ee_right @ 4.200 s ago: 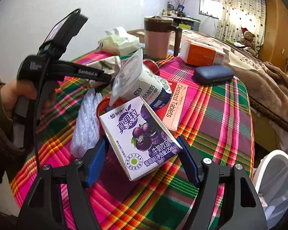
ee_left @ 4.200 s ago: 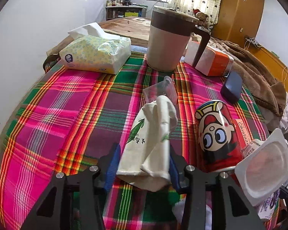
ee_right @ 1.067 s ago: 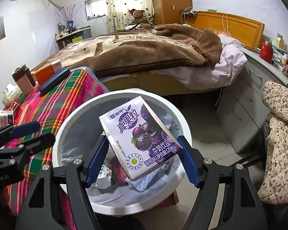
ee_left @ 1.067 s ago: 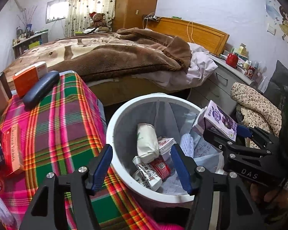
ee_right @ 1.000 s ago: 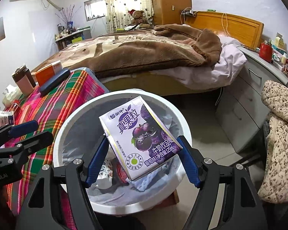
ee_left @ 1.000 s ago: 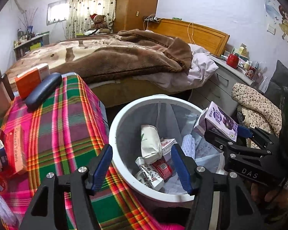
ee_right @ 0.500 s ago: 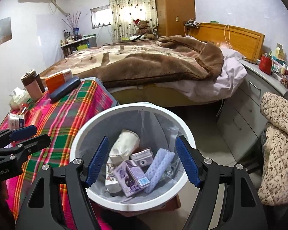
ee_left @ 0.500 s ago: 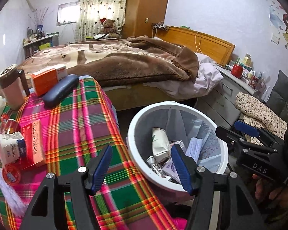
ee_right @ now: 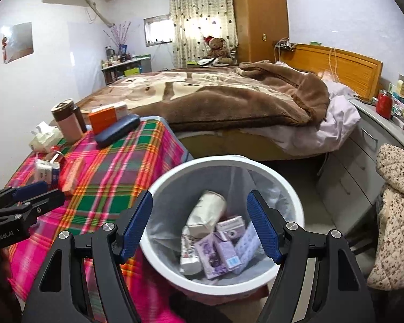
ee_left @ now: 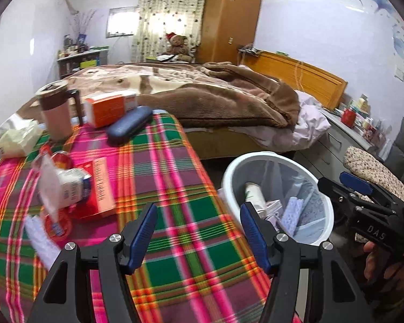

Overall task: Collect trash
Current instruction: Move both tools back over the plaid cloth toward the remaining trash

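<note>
With both the left gripper [ee_left: 198, 231] and right gripper [ee_right: 199, 223] seen spread wide and empty, the right one above the bin [ee_right: 288, 188], the yogurt cup [ee_left: 67, 188] lying ahead-left of the left one is judged light, crushable, best pinched across its body.

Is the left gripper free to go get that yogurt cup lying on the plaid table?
Probably yes. The left gripper is open and empty, and only bare cloth lies between it and the yogurt cup on the table.

Plaid tablecloth [ee_left: 175, 177], white bin [ee_right: 288, 188]
</note>
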{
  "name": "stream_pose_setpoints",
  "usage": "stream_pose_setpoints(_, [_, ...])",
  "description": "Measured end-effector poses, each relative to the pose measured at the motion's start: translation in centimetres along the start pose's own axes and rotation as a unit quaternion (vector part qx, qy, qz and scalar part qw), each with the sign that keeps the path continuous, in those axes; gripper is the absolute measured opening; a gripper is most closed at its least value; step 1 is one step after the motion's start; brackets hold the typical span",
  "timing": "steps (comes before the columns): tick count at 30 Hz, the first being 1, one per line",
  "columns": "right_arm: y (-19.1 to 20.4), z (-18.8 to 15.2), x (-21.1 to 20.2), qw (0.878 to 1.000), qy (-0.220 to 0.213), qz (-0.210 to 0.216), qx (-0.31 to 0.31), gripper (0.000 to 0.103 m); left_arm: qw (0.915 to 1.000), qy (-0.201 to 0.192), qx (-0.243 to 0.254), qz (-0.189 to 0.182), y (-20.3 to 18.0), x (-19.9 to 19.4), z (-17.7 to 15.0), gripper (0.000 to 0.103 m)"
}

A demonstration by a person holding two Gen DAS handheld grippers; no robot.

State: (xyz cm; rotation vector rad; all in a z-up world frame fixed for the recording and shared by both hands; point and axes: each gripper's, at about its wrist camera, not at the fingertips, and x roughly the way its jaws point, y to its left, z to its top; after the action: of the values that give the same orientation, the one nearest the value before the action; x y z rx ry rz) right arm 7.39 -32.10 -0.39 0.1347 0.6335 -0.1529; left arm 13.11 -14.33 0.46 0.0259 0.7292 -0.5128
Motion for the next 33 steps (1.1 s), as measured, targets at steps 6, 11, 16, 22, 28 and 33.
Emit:
stream_pose_setpoints(6, [2.5,0.1,0.6,1.0,-0.004,0.023,-0.013,0.074,0.9982,-0.009,-0.037,0.046,4.2,-1.9,-1.1,0.064])
stream_pose_setpoints(11, [4.3,0.1,1.2,0.999,-0.003,0.041,-0.017,0.074,0.9949,-0.012,-0.065,0.076,7.5,-3.1,-2.0,0.065])
stream_pose_setpoints(16, [6.5,0.4,2.2,0.998,0.004,0.061,-0.031,0.074,0.9902,-0.008,-0.093,0.104,10.7,-3.8,-3.2,0.068])
stream_pose_setpoints(22, [9.1,0.7,3.2,0.995,0.011,0.085,-0.046,0.074,0.9857,0.006,-0.119,0.119,13.3,-3.4,-4.4,0.068])
stream_pose_setpoints(28, [11.5,1.3,3.9,0.993,0.015,0.101,-0.061,0.074,0.9825,0.022,-0.137,0.124,14.9,-2.1,-5.2,0.068])
stream_pose_setpoints(33, [13.1,1.9,4.5,0.991,0.02,0.116,-0.058,0.074,0.9806,0.048,-0.141,0.128,15.8,-0.1,-5.4,0.069])
